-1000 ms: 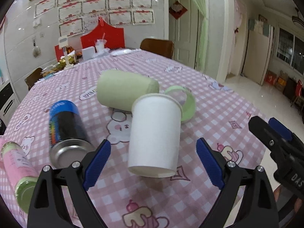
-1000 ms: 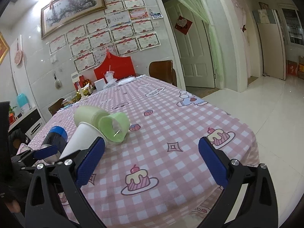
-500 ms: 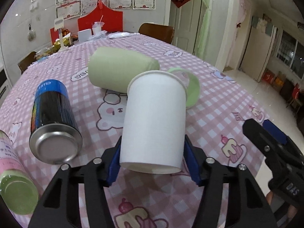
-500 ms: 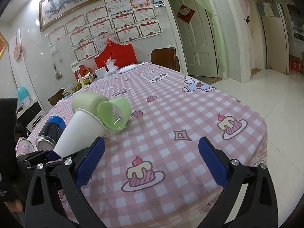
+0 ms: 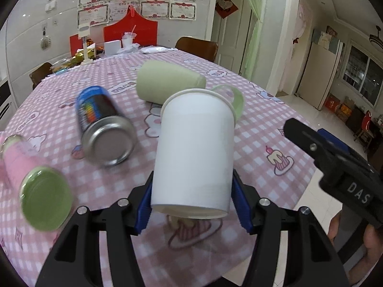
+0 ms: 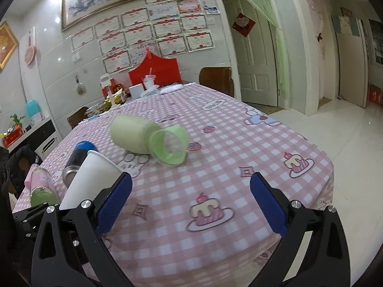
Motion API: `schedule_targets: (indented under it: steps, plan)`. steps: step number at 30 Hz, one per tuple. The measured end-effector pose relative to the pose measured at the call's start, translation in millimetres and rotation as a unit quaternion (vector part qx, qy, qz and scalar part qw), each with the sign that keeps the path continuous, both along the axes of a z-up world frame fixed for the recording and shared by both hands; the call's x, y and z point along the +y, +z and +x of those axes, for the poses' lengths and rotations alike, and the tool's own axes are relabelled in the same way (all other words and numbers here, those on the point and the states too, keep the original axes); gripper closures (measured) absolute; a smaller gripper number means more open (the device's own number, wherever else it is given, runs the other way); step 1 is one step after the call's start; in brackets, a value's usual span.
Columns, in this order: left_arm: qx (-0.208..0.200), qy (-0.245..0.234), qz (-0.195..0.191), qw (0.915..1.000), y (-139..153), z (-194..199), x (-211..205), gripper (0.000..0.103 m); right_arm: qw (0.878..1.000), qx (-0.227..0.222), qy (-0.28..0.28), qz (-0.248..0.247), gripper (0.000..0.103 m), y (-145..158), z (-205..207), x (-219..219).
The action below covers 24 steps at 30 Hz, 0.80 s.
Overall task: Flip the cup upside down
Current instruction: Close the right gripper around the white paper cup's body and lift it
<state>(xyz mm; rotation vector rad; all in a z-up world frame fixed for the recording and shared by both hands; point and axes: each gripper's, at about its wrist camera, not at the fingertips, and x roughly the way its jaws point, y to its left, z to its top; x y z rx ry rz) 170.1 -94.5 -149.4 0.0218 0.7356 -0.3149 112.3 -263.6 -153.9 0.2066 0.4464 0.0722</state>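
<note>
My left gripper (image 5: 192, 205) is shut on a white paper cup (image 5: 195, 148), its blue pads pressing both sides near the cup's base. The cup is lifted off the pink checked tablecloth (image 5: 258, 143) and tilted, rim pointing away from me. In the right wrist view the same cup (image 6: 92, 181) shows at the lower left, behind my right gripper's left finger. My right gripper (image 6: 190, 202) is open and empty above the table's near corner; it also shows in the left wrist view (image 5: 335, 160) at the right.
A pale green bottle (image 5: 167, 83) and a green plastic cup (image 5: 235, 100) lie on their sides behind the paper cup. A blue-and-black can (image 5: 103, 124) and a pink bottle with a green cap (image 5: 36, 186) lie at the left. The table's edge drops to the floor at the right.
My left gripper closed on the paper cup and lifted it off the cloth. The can and the pink bottle look shifted and blurred as the camera moved. The right gripper stayed open.
</note>
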Motion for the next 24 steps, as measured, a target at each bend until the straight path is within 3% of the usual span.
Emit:
schedule_targets:
  steps: [10, 15, 17, 19, 24]
  plan:
    - [0.003, 0.013, -0.009, 0.9999, -5, -21, 27, 0.044, 0.999, 0.001, 0.033, -0.014, 0.008, 7, -8, 37]
    - [0.014, 0.016, -0.039, 0.999, -8, -17, 38, 0.044, 0.999, -0.003, 0.037, -0.025, 0.008, 7, -11, 47]
    - [0.014, 0.014, -0.039, 0.9991, -8, -18, 39, 0.041, 0.999, -0.005, 0.038, -0.025, 0.008, 8, -12, 49]
    - [0.011, 0.007, -0.041, 0.9991, -6, -21, 39, 0.029, 0.999, -0.007, 0.037, -0.024, 0.008, 9, -13, 50]
    - [0.007, 0.002, -0.049, 0.9988, -2, -26, 47, 0.025, 0.999, 0.004, 0.052, 0.003, 0.008, 11, -9, 49]
